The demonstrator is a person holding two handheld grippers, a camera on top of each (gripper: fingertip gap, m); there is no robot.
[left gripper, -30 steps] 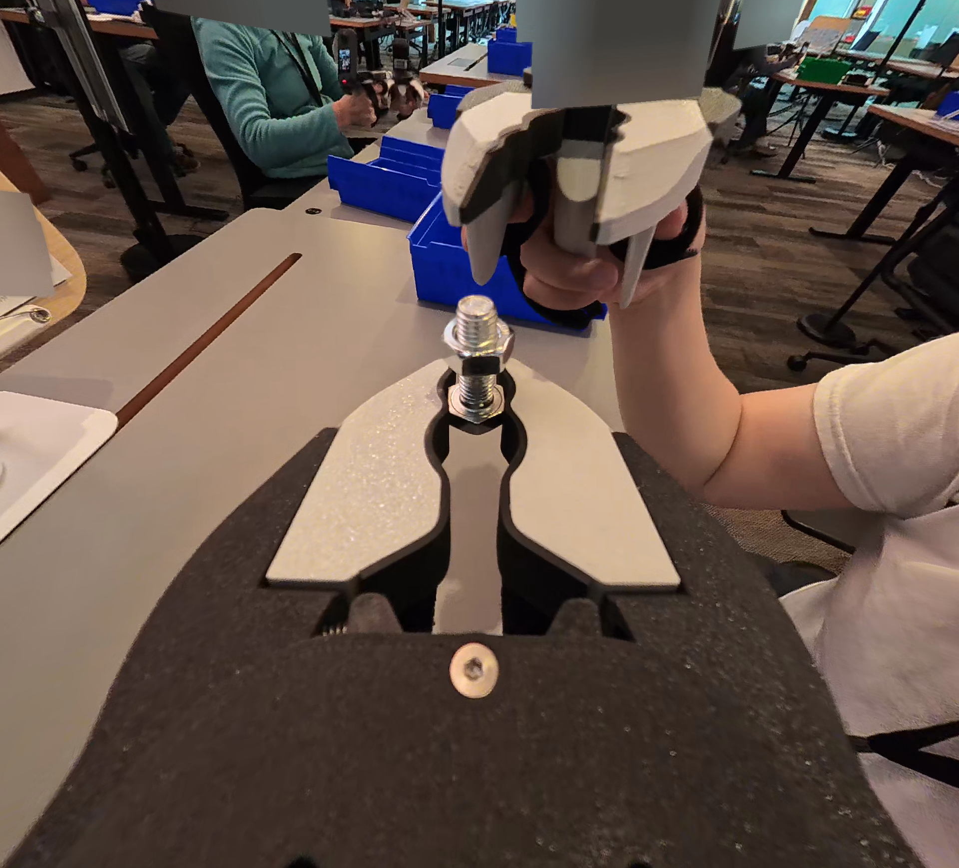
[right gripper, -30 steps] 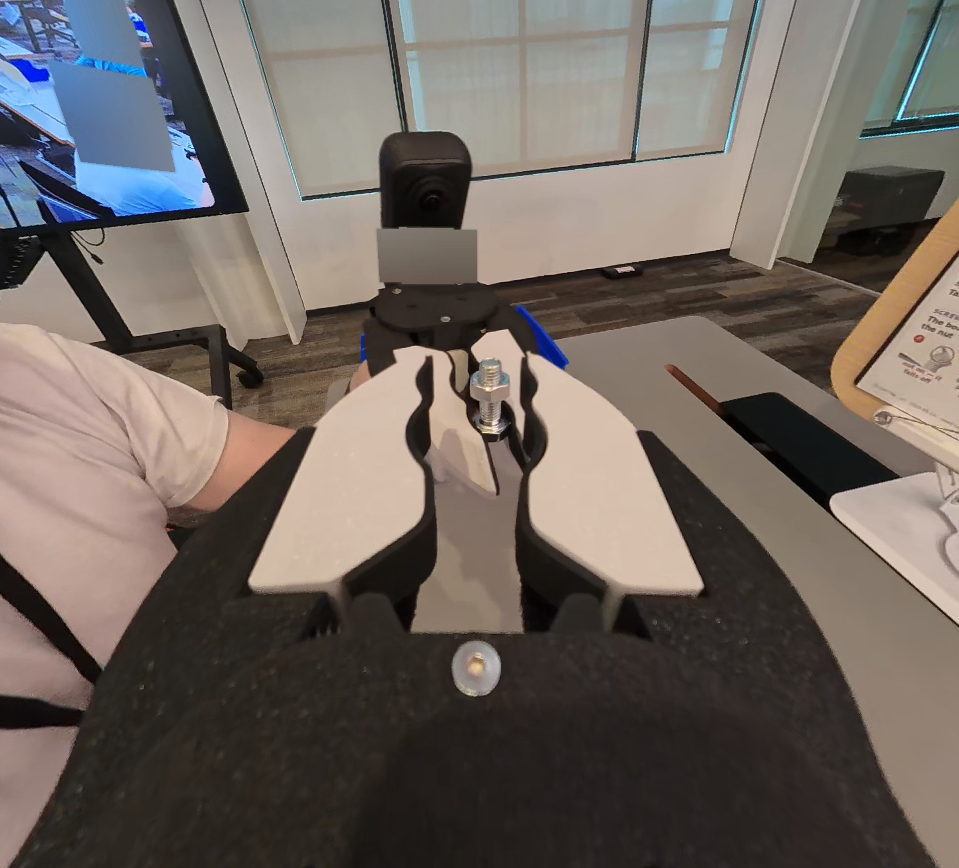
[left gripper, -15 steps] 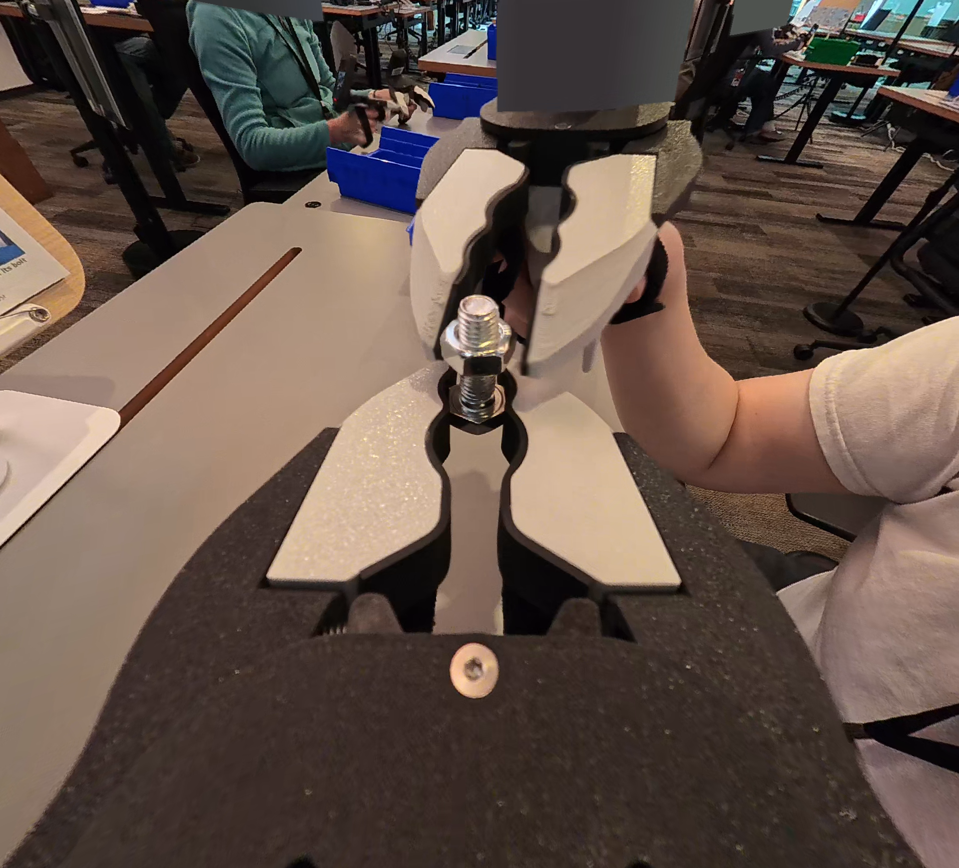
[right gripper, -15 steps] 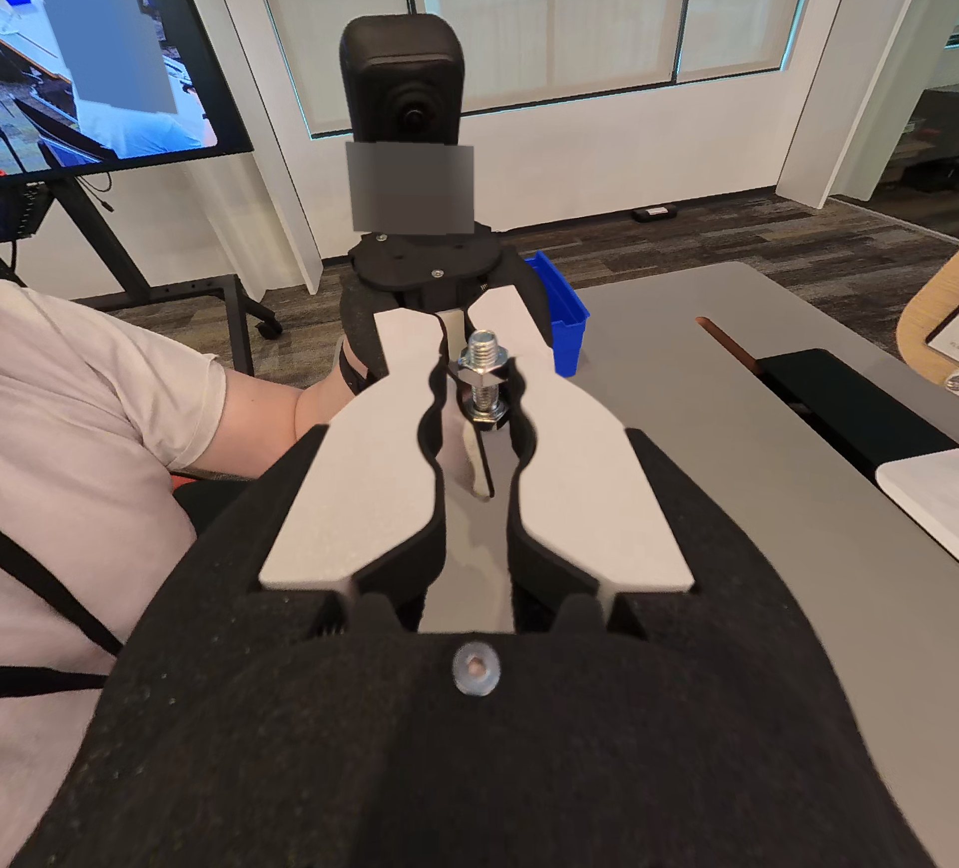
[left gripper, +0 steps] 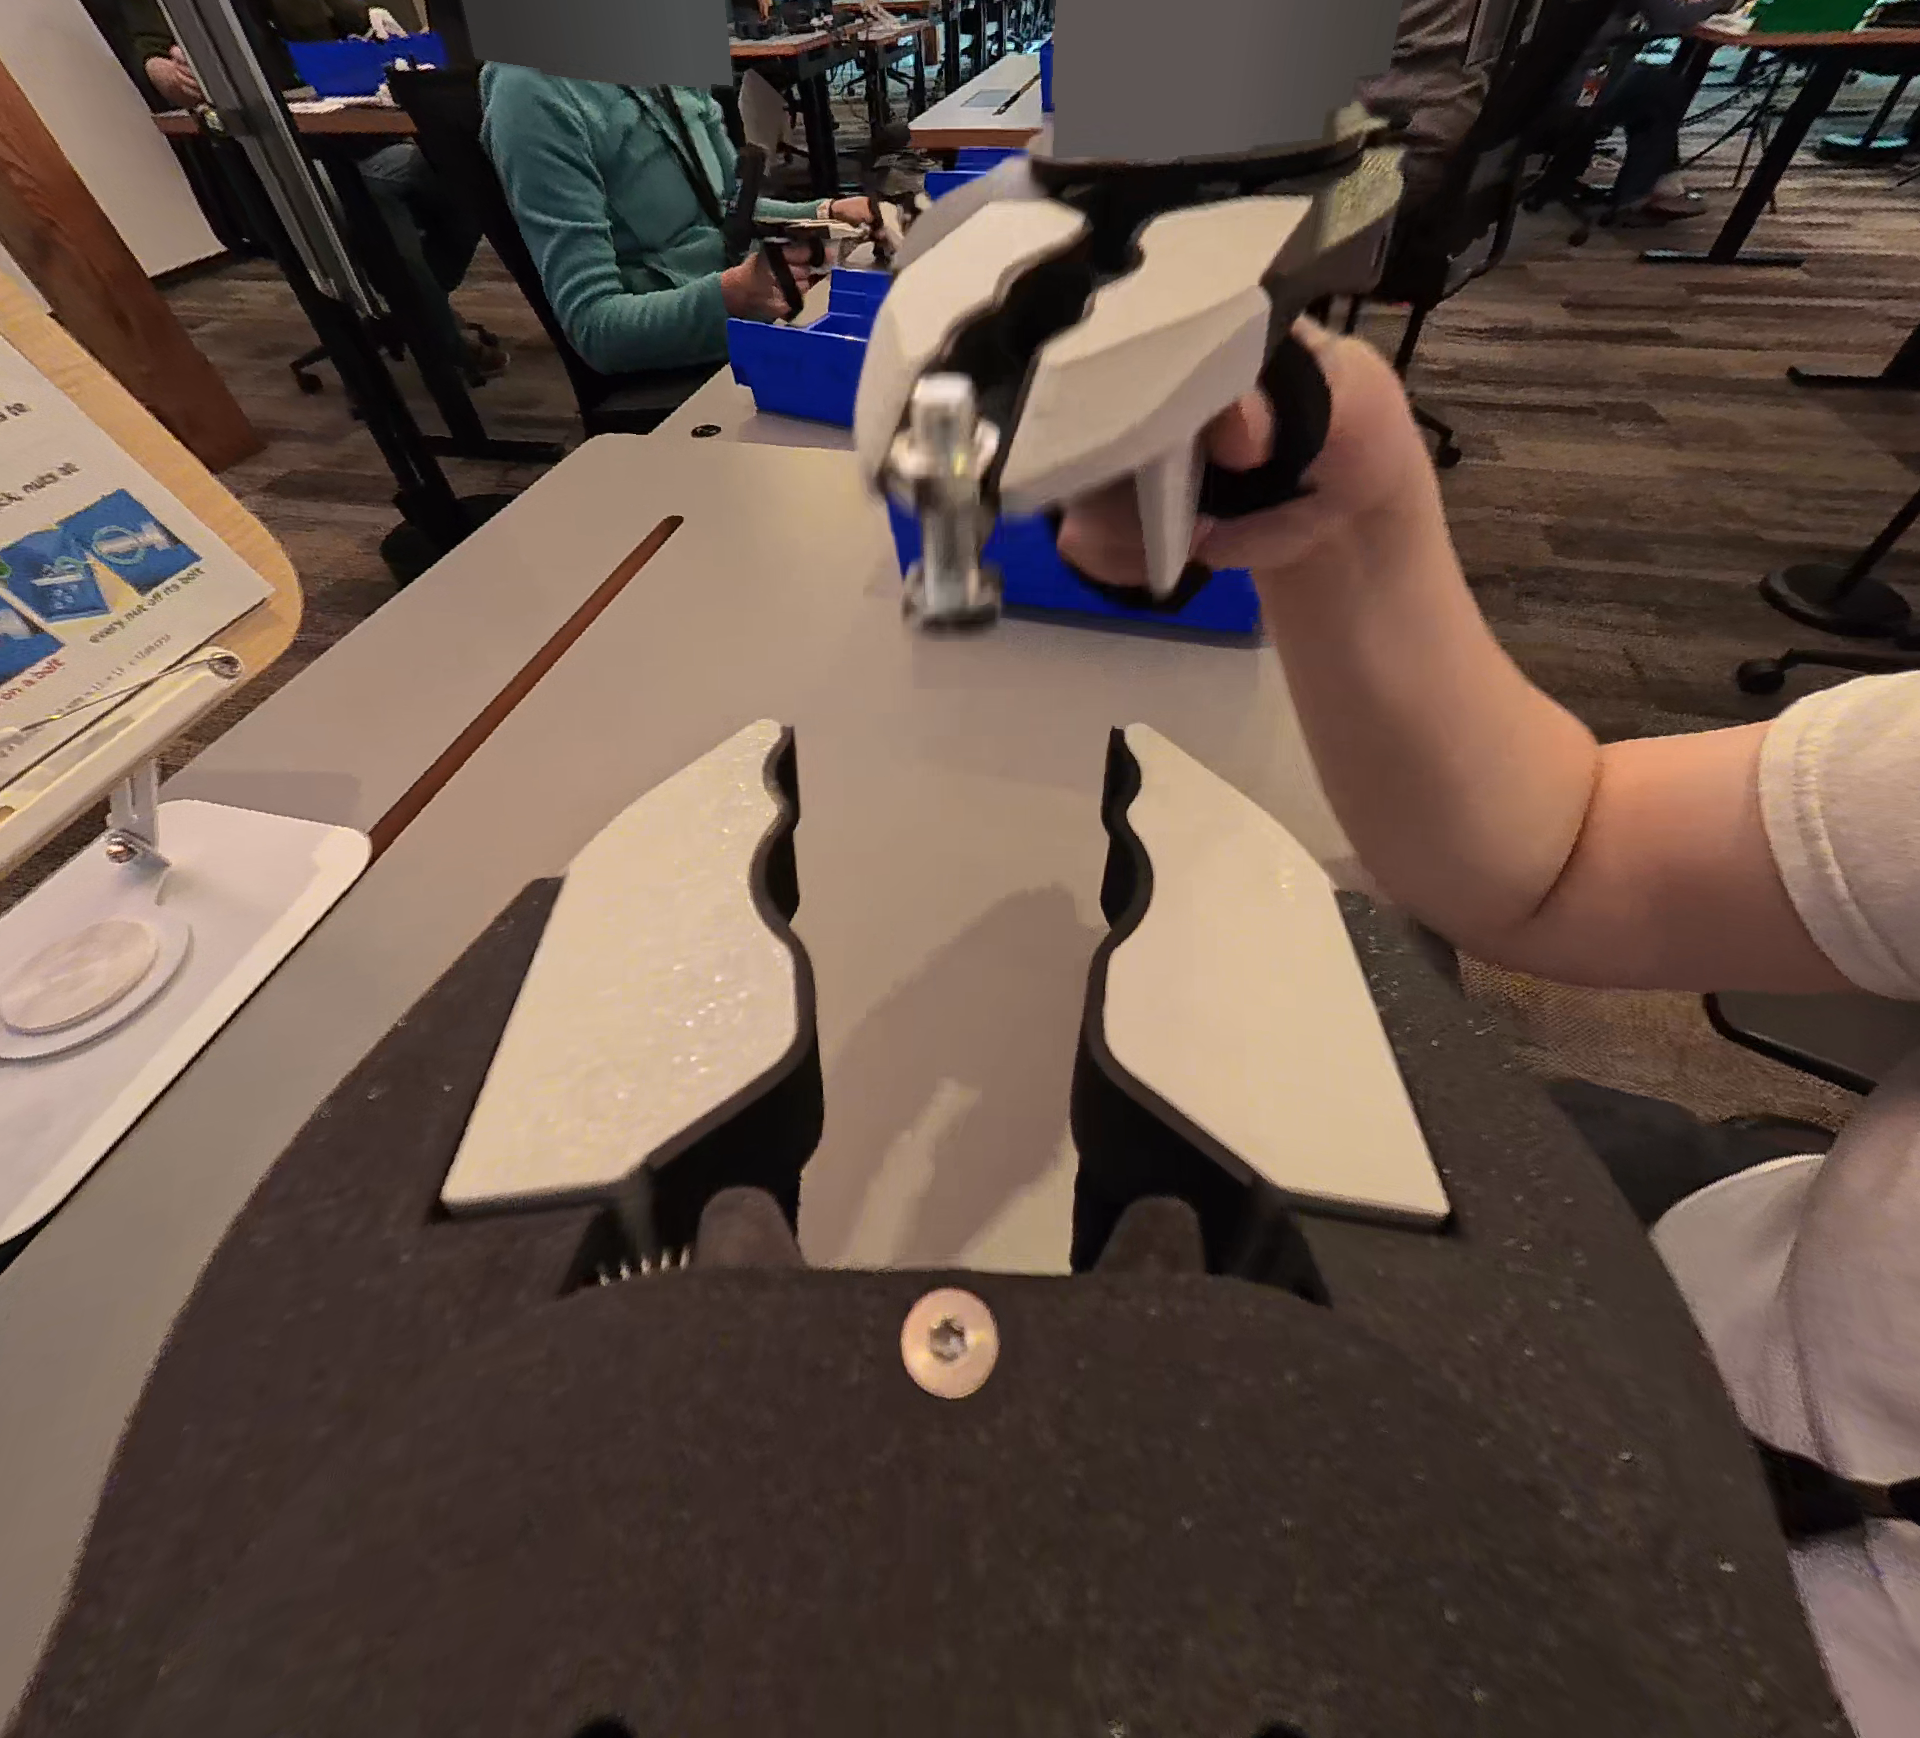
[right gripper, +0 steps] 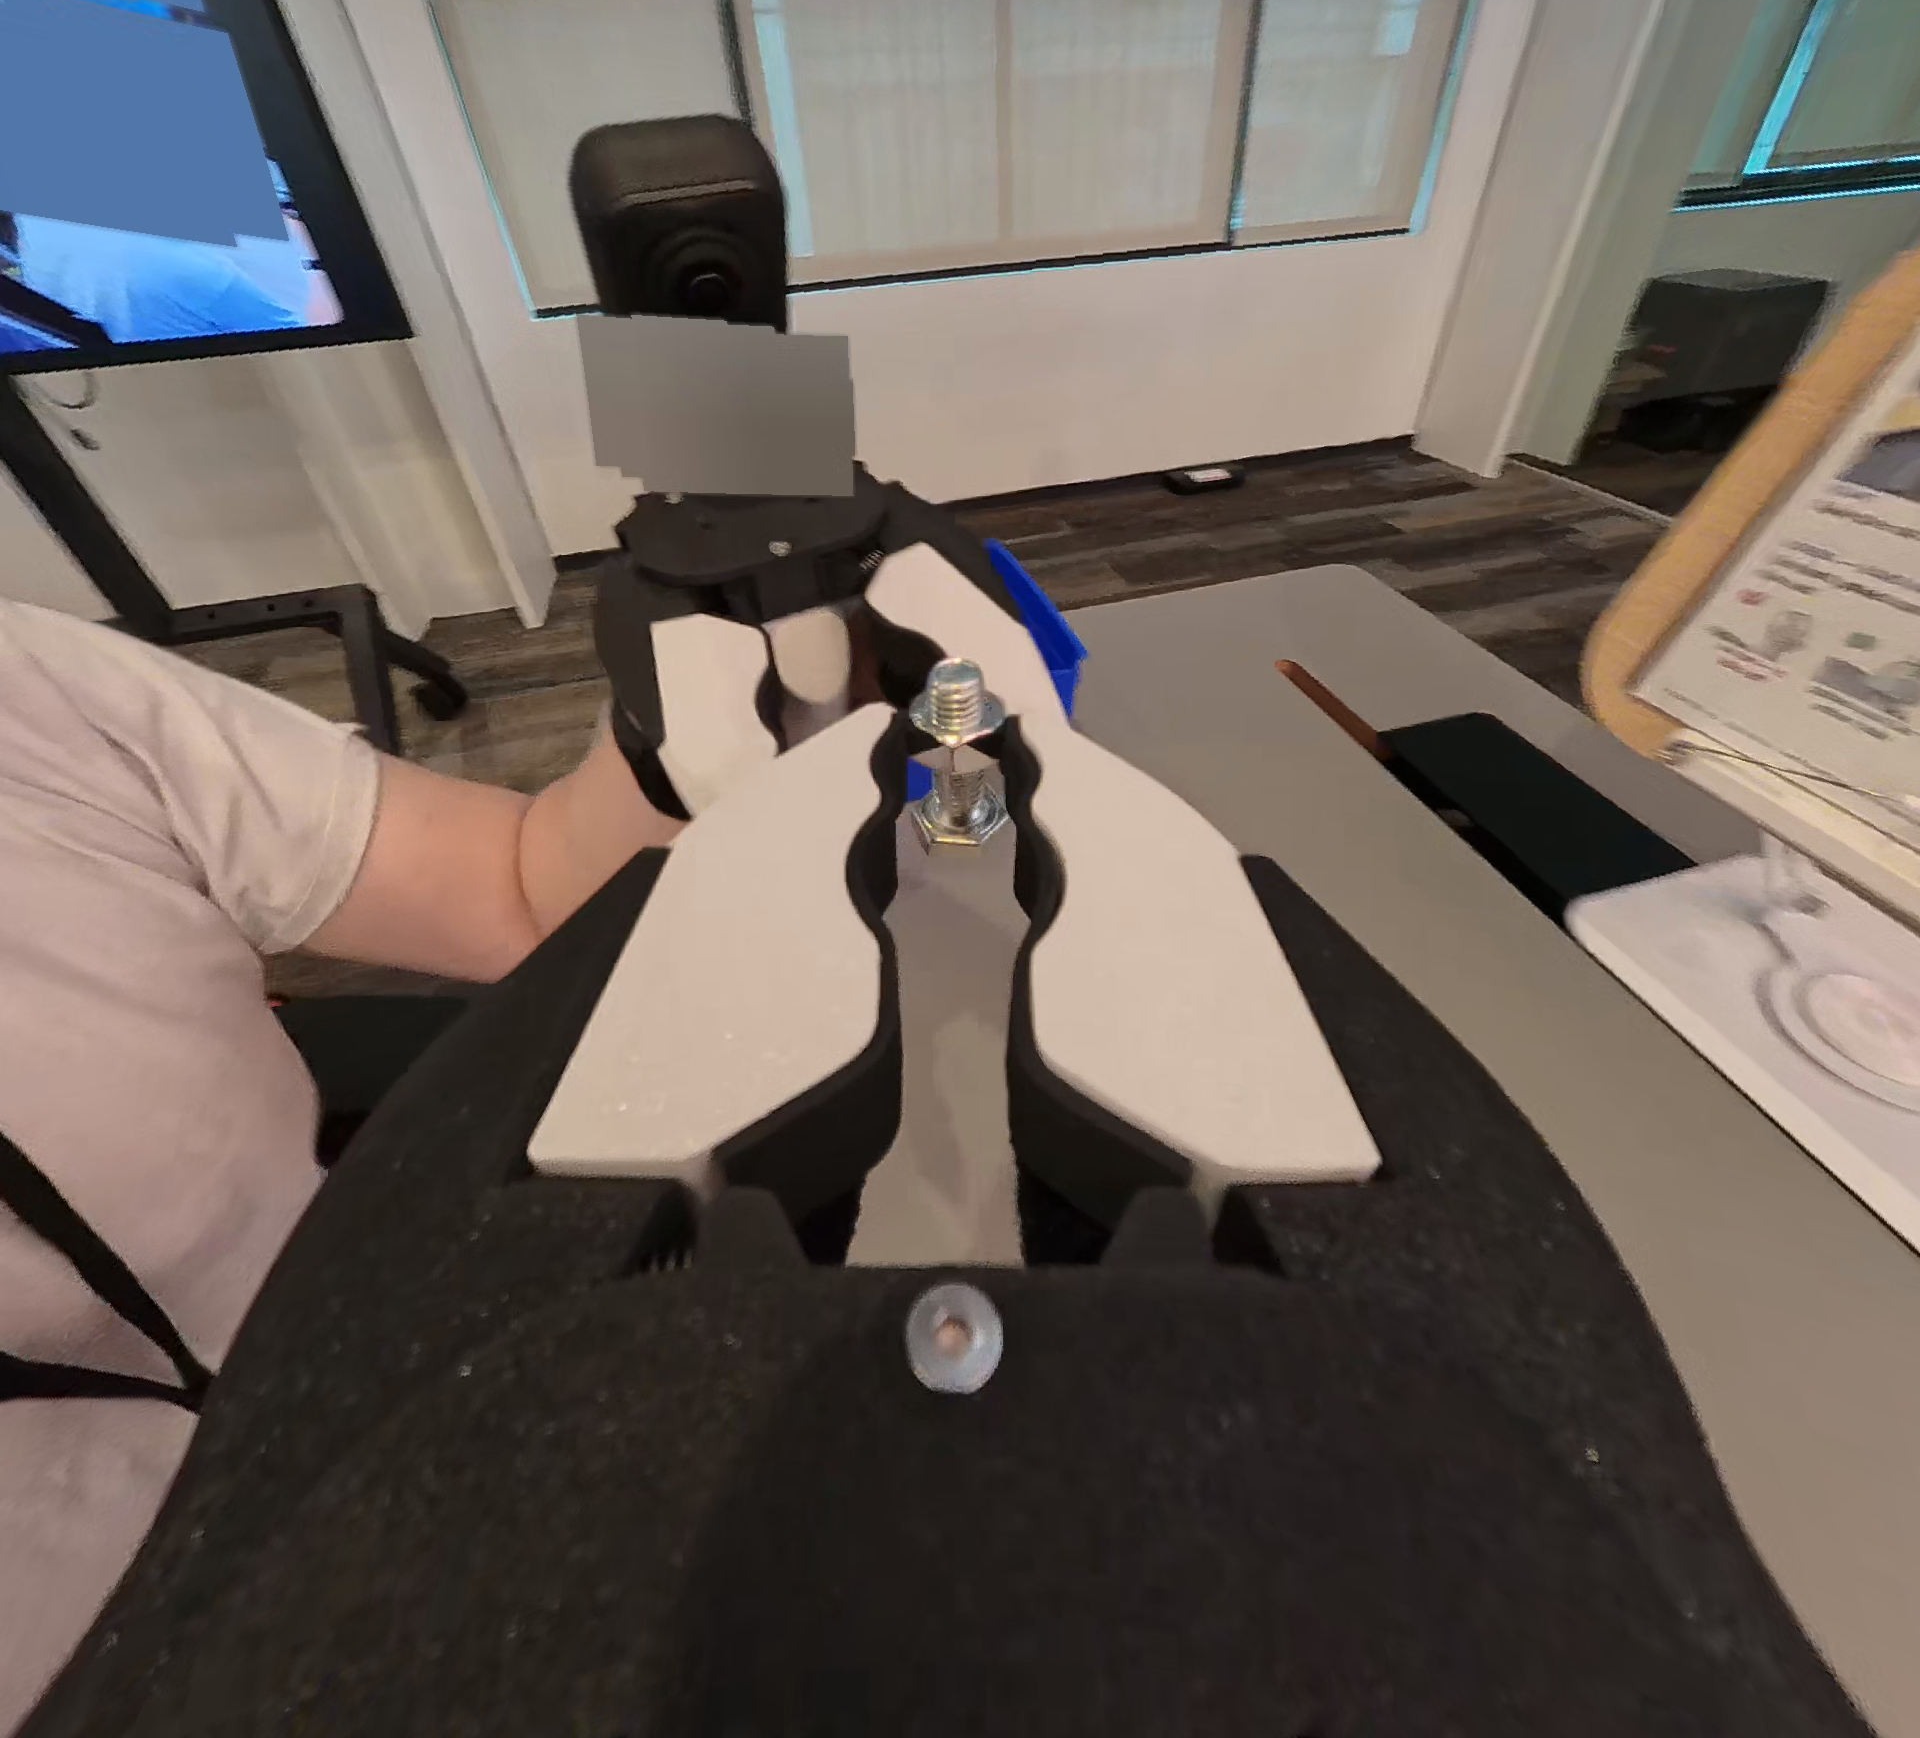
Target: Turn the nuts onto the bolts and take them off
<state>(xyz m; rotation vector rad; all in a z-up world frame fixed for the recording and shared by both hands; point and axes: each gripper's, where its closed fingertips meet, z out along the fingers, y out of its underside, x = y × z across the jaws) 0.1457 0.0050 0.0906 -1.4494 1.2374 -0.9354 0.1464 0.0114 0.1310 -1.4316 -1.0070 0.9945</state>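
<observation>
Jaws of right gripper (right gripper: 951,732) clamp one nut (right gripper: 954,720), one bolt (right gripper: 954,789).

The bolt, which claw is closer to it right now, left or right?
Right. The right claw is shut on the nut threaded on the bolt, carrying both. The left claw is open and empty, apart from the bolt.

- Bright, even daylight enters through the windows (right gripper: 997,47) ahead of me.
- Motion blur smears my right tongs (left gripper: 940,452).
- Wide-angle distortion bends frame edges.
</observation>
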